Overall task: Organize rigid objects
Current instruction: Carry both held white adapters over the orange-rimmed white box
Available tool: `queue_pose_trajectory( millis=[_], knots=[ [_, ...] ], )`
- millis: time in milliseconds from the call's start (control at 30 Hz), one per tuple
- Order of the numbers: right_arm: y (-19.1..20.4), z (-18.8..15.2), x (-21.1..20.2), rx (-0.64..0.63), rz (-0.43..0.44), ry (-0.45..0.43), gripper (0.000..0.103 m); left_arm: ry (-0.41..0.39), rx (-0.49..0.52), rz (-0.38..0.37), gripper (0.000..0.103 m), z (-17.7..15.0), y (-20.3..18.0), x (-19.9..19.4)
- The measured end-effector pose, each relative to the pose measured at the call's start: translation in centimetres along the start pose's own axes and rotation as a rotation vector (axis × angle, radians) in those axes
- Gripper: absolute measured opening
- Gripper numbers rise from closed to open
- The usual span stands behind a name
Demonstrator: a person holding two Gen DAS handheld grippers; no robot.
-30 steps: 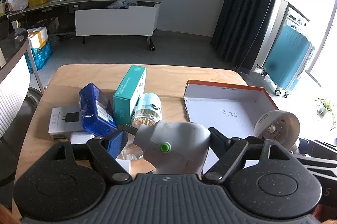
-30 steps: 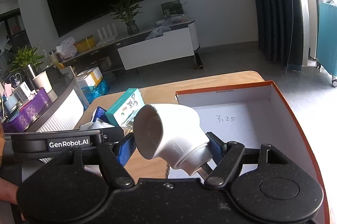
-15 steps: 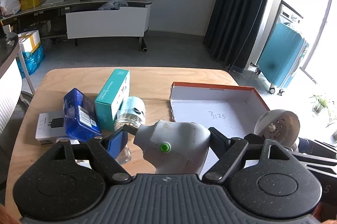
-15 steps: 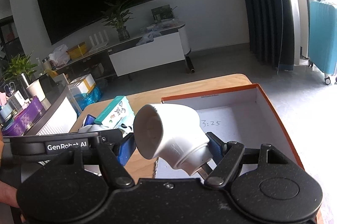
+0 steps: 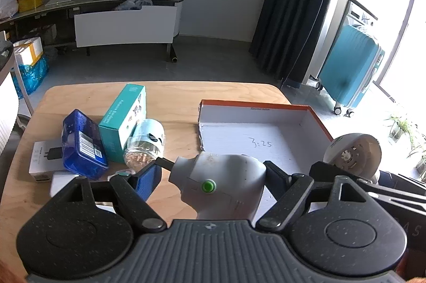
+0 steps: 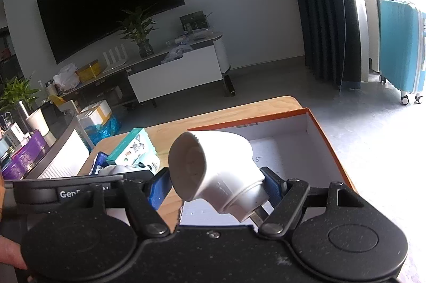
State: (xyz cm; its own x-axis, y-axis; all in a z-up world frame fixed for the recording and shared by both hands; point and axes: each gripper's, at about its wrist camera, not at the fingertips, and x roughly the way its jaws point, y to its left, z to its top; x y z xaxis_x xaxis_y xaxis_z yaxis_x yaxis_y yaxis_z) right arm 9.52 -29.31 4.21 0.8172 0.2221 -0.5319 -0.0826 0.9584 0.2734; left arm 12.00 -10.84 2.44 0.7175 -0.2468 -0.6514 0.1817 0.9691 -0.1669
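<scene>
- While each claw carries its own load, the step in hand looks like the carry toward the orange-rimmed box (image 5: 255,107), which lies open on the right half of the counter (image 5: 173,94) with nothing in it that shows.
- The left claw (image 5: 210,174) is clamped on a grey handheld device (image 5: 221,182) with a green button; the blue pads press its two sides and its dark nozzle points left, toward the clutter.
- The right claw (image 6: 215,183) pinches a white elbow-shaped device (image 6: 215,168) by its narrow base, the wide round mouth facing left, and it hangs over the near left corner of the box.
- In the left wrist view that white piece shows again at the right edge, beside the near right wall of the box; I take it for the same thing, though only its round end shows there.
- Left of the box, a teal carton (image 5: 123,120), a blue packet (image 5: 82,144), a clear jar (image 5: 145,143) on its side and a white flat box (image 5: 44,158) crowd together, not yet sorted.
- The next move, as I judge it, calls for lowering one device onto the box floor against a wall, then spreading that claw before bringing the other in, so the two claws do not knock together.
- Either piece is rounded and may roll once released, so each should go down on its flattest side.
</scene>
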Motion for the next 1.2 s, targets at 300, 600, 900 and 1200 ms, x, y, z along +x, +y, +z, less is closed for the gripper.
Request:
queue_pose_trajectory(
  millis=[300,600,900,1200],
  knots=[
    [-1.5,0.4,-0.1,0.019,-0.033,-0.012,0.086,0.006,0.009,-0.015,0.083,0.2,-1.1,0.8],
    [-3.0,0.8,0.1,0.037,-0.068,-0.019,0.086,0.009,0.027,-0.033,0.083,0.5,-2.6,1.7],
    [-4.5,1.0,0.4,0.054,-0.102,-0.023,0.086,0.018,0.045,-0.045,0.083,0.8,-3.8,2.9],
    [-5.6,1.2,1.4,0.064,-0.135,-0.010,0.086,0.036,0.048,-0.052,0.083,0.8,-4.6,4.0]
  ],
)
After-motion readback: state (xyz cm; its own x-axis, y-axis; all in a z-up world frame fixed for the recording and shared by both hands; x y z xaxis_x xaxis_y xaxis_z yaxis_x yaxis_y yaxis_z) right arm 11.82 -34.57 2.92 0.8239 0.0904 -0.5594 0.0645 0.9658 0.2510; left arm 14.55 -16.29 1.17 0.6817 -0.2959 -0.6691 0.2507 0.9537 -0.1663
